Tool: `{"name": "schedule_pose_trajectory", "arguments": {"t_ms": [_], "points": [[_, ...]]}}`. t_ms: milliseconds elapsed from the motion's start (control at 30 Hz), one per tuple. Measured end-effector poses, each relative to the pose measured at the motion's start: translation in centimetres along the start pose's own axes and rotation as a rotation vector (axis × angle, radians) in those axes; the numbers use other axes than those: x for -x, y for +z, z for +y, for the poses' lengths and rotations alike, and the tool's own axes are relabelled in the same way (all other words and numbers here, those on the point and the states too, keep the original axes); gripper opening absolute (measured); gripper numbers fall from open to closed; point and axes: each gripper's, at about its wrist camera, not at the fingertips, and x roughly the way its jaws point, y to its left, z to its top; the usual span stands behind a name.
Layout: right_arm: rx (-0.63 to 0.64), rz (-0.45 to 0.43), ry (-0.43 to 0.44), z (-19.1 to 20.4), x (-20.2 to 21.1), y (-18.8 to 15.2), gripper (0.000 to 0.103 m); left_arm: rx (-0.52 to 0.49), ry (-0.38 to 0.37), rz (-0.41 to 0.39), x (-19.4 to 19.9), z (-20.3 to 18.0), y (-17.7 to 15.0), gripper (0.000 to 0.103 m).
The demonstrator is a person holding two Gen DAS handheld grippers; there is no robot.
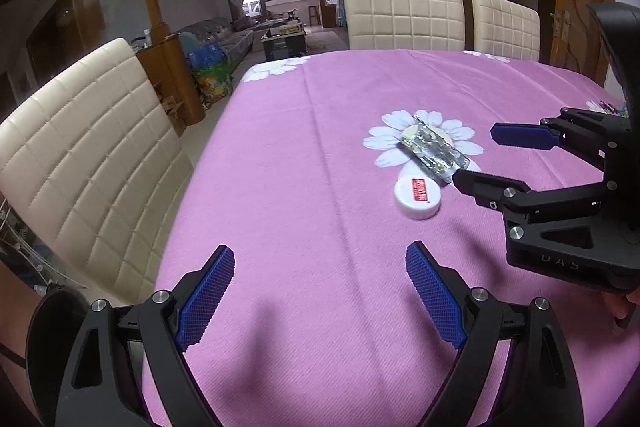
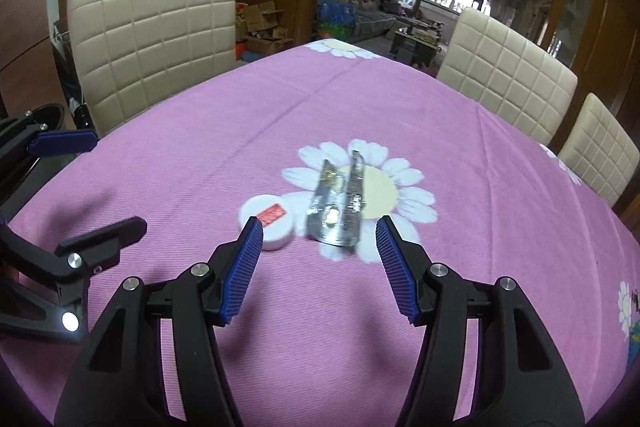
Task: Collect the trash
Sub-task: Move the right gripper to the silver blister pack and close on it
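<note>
Hovering empty, jaws wide — right gripper [image 2: 318,233] by foil wrapper [image 2: 338,205] and white cap [image 2: 269,223], left gripper [image 1: 320,261] alike

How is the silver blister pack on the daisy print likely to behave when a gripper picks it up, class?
The blister pack looks like thin crinkled foil, so it is probably very light and may bend or crumple when squeezed. It lies nearly flat on the tablecloth, so the right gripper might slide it rather than catch an edge.
</note>
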Motion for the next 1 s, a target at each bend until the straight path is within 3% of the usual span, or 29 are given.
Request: {"name": "schedule_pose_trajectory", "arguments": {"t_ms": [267,667,1000], "points": [[-0.049,0.015,0.025,-2.2,-1.2,0.9,0.060,-0.021,-0.052,0.010,-2.2,-1.8,2.1,0.085],[-0.087,0.071,0.063,-3.4,-3.9,0.9,0.054,-0.039,-0.110,0.107,-6.3,-3.6,3.2,0.085],[-0.141,0.116,0.103,-4.5,-6.3,1.2,0.048,-0.058,-0.099,0.138,-8.3,-3.8,4.4,0.085]]}}
